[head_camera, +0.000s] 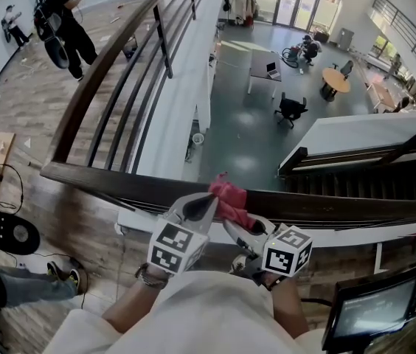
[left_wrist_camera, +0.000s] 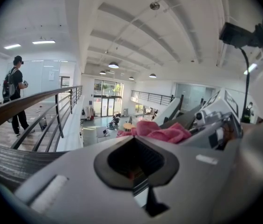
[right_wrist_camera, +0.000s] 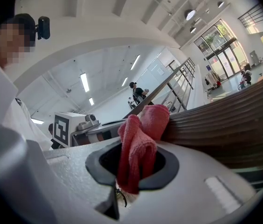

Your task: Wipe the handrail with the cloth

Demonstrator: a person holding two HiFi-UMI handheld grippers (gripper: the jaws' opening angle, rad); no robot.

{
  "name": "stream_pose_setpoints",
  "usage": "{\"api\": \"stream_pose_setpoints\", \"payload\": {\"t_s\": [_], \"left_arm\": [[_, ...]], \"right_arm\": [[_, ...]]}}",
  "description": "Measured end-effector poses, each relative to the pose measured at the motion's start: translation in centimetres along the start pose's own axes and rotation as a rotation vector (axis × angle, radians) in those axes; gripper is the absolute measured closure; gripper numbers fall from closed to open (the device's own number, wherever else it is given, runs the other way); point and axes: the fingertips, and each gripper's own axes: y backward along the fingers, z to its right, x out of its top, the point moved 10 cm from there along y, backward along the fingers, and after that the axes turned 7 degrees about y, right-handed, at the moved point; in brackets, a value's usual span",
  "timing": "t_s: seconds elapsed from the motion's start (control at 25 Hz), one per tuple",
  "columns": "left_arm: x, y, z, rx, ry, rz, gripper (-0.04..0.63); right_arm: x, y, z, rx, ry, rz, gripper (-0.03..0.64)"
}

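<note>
cloth: pink terry cloth (right_wrist_camera: 141, 139), bunched. Lower fold is threaded through the notch between the right jaws; upper lobe stands proud of the jaw tips and butts the rail's side.
handrail: dark wood handrail (head_camera: 119, 183), ribbed profile. Runs crosswise just ahead of both jaw sets, then turns a corner off to the left jaws' side and heads away.
right gripper: right gripper (head_camera: 246, 231) has its jaws clamped on the cloth, which fills the notch. Grip looks secure.
left gripper: left gripper (head_camera: 197, 209) has its jaws pressed together with nothing in the notch. Tips sit just beside the cloth, on its left, over the rail.
step: looks like the start of a wipe pass, with cloth at the rail and most of the length apparently undone.
contact: only a small lobe meets the wood. I'd roll the right jaws so more fabric lies flat on the top face.
stroke: drag along the rail axis with the jaws trailing the cloth. Steady light downforce and overlapping passes.
jaw clearance: hold the jaw tips off the wood so only fabric rubs. The ribs will likely snag a loose fold.
left jaws use: either pin the free lobe flat or pull clear of the stroke path.
risk: open atrium (head_camera: 252, 124) drops beyond the rail, past the jaw tips. A slipped cloth would be gone, so don't loosen the pinch mid-stroke.
corner: re-angle the jaws there, don't swing through.
</note>
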Motion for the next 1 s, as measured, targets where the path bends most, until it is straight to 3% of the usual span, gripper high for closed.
{"api": "stream_pose_setpoints", "payload": {"t_s": [0.56, 1.0], "left_arm": [[0.4, -1.2, 2.0, -0.030, -0.006, -0.016, 0.591], [0.3, -1.4, 2.0, -0.035, 0.005, -0.019, 0.591]], "right_arm": [[0.0, 2.2, 0.8, -0.037, -0.003, 0.003, 0.555], [0.1, 2.3, 1.1, -0.017, -0.042, 0.003, 0.555]]}}
